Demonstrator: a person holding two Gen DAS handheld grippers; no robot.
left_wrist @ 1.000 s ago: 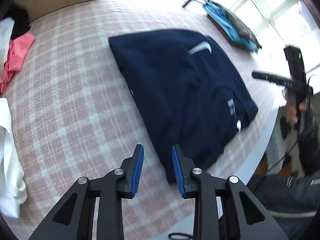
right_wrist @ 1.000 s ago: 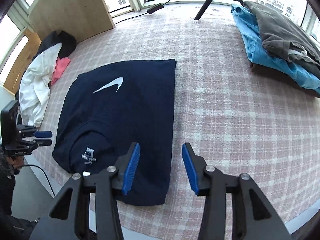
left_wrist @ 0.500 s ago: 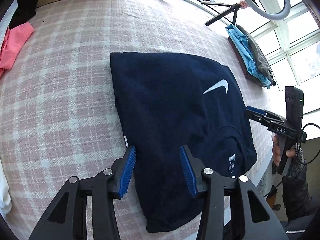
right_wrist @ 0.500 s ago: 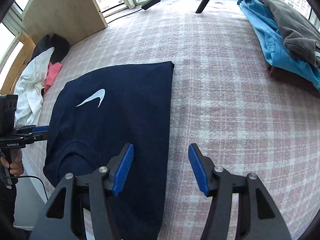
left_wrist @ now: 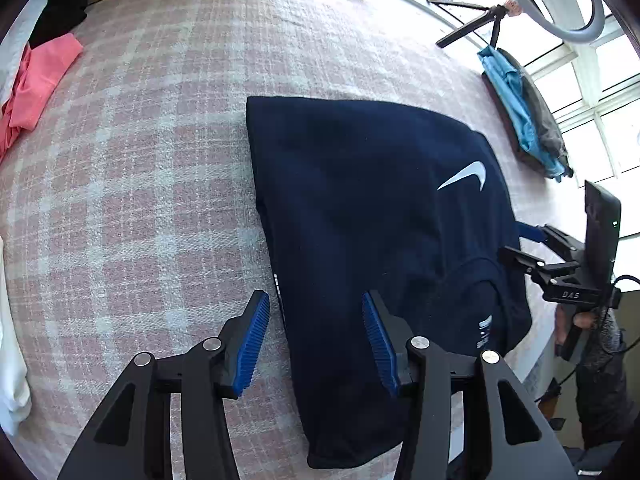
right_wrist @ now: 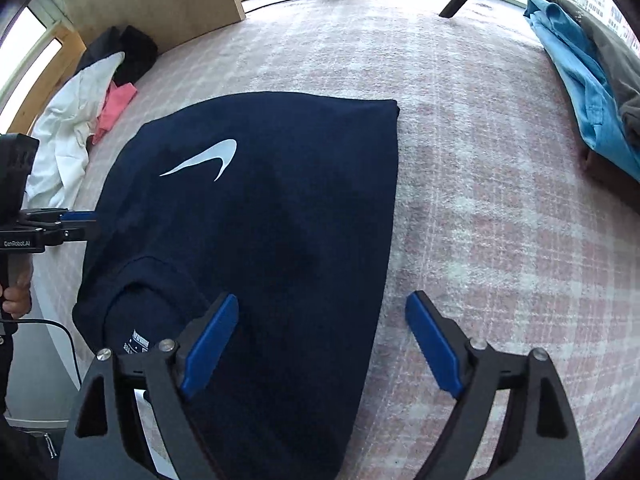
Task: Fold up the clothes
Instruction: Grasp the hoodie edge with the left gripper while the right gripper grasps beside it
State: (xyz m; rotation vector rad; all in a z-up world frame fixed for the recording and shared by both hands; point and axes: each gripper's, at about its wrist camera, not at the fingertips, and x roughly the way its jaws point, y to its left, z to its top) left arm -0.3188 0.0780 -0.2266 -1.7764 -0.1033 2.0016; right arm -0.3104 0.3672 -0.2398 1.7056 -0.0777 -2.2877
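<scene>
Both grippers, left (left_wrist: 314,344) and right (right_wrist: 322,346), have dropped closer over the navy shirt (left_wrist: 372,216); left is open and empty, right is opening, empty. Shirt lies on a pink plaid cloth (right_wrist: 480,200), windows beyond.

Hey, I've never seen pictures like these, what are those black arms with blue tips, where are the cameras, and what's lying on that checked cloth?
There is no robot here. A person holds a hand-held claw in each hand, and a fisheye camera on each looks forward along its two fingers.

One picture is from the left claw, the other from the right claw. The blue tips are grip pads.

On the pink checked cloth lies a partly folded navy T-shirt with a white swoosh. Each claw straddles one side edge of it. Both are open and hold nothing; the right one's jaws are opening.

A pile of white and pink clothes lies to one side; a blue and a grey garment lie at the other.
</scene>
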